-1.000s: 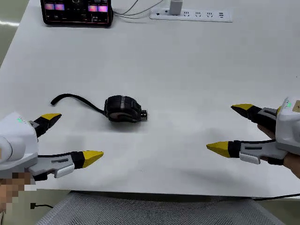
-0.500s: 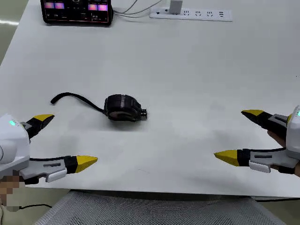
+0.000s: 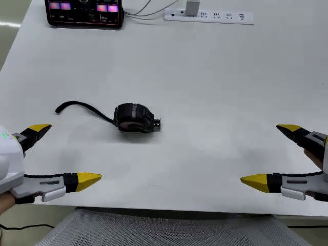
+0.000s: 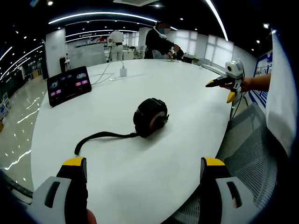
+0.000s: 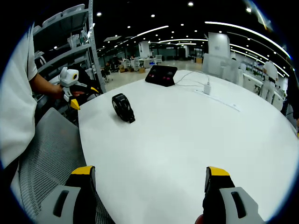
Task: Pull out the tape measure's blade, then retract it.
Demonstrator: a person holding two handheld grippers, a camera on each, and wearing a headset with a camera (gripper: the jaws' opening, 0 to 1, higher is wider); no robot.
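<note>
A black tape measure (image 3: 134,118) lies on the white table (image 3: 205,77), its black wrist strap (image 3: 82,108) trailing to the left and its blade hook at the right end, drawn in. My left gripper (image 3: 64,154) hangs open at the table's near left edge, well short of the tape measure (image 4: 150,116). At the near right edge my right gripper (image 3: 274,156) is open too, with nothing between its yellow fingertips (image 3: 254,181). The tape measure (image 5: 123,108) lies far to that gripper's left. The left gripper's own view looks across the tape at the right gripper (image 4: 224,84).
A dark tablet with a lit screen (image 3: 84,13) and a white power strip (image 3: 209,16) with cables lie along the far edge. A grey mesh chair seat (image 3: 174,228) sits under the table's near edge. People stand in the background.
Both grippers have drawn back toward the near edge and outward, away from the tape measure. The tape measure has not moved.
</note>
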